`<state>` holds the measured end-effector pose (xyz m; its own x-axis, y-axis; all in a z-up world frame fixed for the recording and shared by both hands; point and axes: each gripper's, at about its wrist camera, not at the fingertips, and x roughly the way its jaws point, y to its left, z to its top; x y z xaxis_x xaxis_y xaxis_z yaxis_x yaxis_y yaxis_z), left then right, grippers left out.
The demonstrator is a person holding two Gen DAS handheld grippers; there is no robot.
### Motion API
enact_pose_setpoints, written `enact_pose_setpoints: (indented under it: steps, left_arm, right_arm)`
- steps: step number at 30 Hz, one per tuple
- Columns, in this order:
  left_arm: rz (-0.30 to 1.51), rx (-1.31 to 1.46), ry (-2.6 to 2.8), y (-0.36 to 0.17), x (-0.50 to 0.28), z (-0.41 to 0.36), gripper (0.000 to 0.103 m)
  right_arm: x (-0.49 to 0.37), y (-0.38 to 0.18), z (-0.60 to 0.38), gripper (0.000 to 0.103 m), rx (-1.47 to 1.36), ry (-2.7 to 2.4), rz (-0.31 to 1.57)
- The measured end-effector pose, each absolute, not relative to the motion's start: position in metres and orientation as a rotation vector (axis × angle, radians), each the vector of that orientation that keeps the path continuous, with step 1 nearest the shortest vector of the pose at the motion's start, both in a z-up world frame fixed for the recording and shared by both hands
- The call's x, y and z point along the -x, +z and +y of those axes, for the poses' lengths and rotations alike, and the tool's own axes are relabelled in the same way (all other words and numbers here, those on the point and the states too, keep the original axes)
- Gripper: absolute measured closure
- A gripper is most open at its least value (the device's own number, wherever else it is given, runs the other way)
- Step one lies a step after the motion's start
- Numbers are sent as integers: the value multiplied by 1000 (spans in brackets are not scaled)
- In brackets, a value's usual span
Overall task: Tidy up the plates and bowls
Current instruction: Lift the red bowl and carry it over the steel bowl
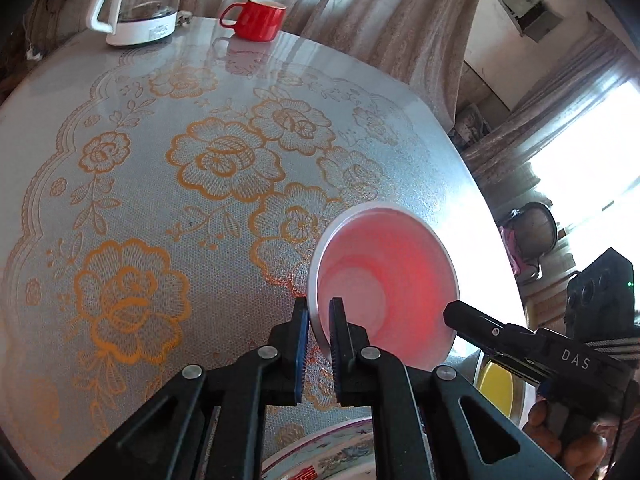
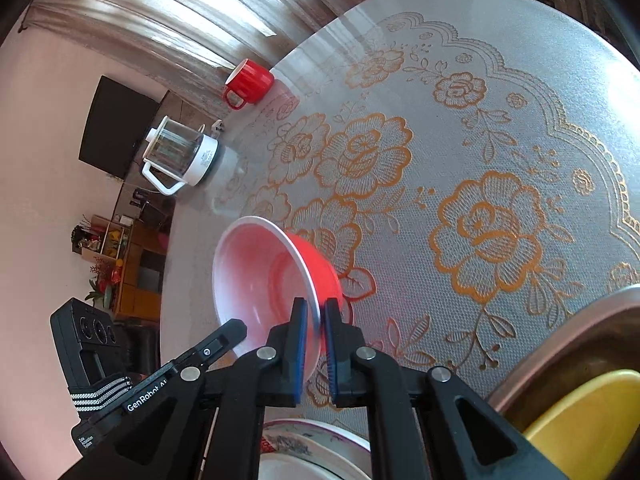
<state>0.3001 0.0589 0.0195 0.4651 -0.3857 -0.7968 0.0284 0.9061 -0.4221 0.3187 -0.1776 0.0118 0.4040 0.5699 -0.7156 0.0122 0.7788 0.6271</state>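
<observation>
A red bowl with a white inside [image 1: 384, 284] is held tilted on its side above the table, and both grippers pinch its rim. My left gripper [image 1: 319, 334] is shut on the rim's left edge. My right gripper [image 2: 316, 328] is shut on the opposite edge, where the bowl [image 2: 264, 280] shows its red outside; its finger also shows in the left wrist view [image 1: 476, 320]. A patterned plate [image 1: 332, 456] lies below the grippers at the near edge and shows again in the right wrist view [image 2: 320, 452]. A yellow bowl [image 2: 588, 420] sits inside a steel bowl [image 2: 576, 340].
A round table with a floral lace cover [image 1: 200, 168] fills the view. At its far side stand a red mug [image 1: 258, 20] and a glass kettle with a white base [image 1: 140, 4]. Curtains hang behind the table.
</observation>
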Motion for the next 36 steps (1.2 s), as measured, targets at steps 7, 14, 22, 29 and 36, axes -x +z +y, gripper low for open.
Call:
enact_pose_setpoints:
  steps: [7, 14, 22, 29, 36]
  left_arm:
    - [1044, 330, -263, 14, -307, 50, 81]
    - [1048, 325, -228, 8, -300, 53, 92]
    - [1000, 312, -194, 20, -282, 52, 95]
    - [910, 282, -184, 44, -256, 46, 94]
    - [843, 268, -194, 66, -226, 37, 94]
  right_arm:
    - [-307, -1, -183, 88, -616, 355, 1145]
    - [-302, -2, -183, 88, -603, 363, 1133]
    - [-294, 4, -183, 95, -601, 349, 1093]
    - [-281, 23, -186, 95, -600, 369, 1036]
    - [-259, 40, -191, 95, -561, 396, 979]
